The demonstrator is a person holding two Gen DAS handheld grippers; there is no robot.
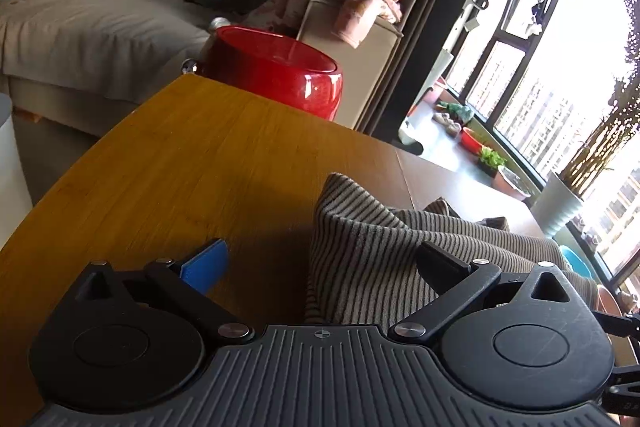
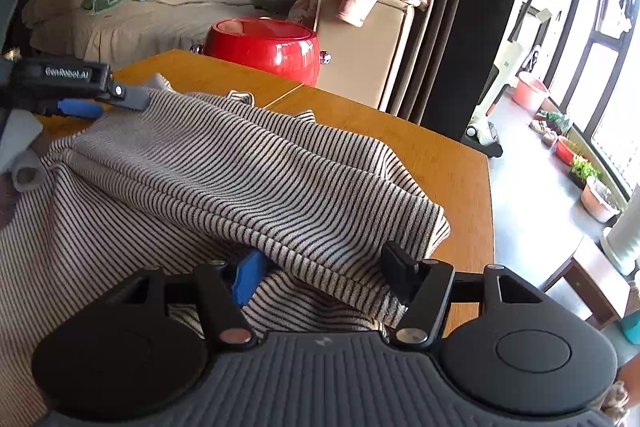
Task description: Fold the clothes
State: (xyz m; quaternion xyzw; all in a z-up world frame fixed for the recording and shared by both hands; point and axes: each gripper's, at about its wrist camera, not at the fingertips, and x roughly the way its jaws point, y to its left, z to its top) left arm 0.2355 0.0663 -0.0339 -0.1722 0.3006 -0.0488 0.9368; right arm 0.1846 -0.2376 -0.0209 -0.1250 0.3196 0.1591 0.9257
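The right gripper (image 2: 320,267) sits nearest, at the hem of the striped top (image 2: 224,171). Its jaws stand partly apart with a folded flap of the cloth lying between them. The fabric bunches there, but I cannot tell whether the pads actually press on it.

The left gripper (image 1: 320,259) has its jaws spread as wide as they go and holds nothing. Its blue pad (image 1: 206,263) hangs over bare table (image 1: 180,155), while the other finger hangs over the top's edge.

The top lies rumpled on the table, one layer doubled over another, so a fold looks to be under way. Next, the left jaws probably need to take an edge or corner, so both hands can carry the flap across and flatten it.

Beyond the table stands a red pot (image 2: 264,47), then a sofa (image 1: 80,23).
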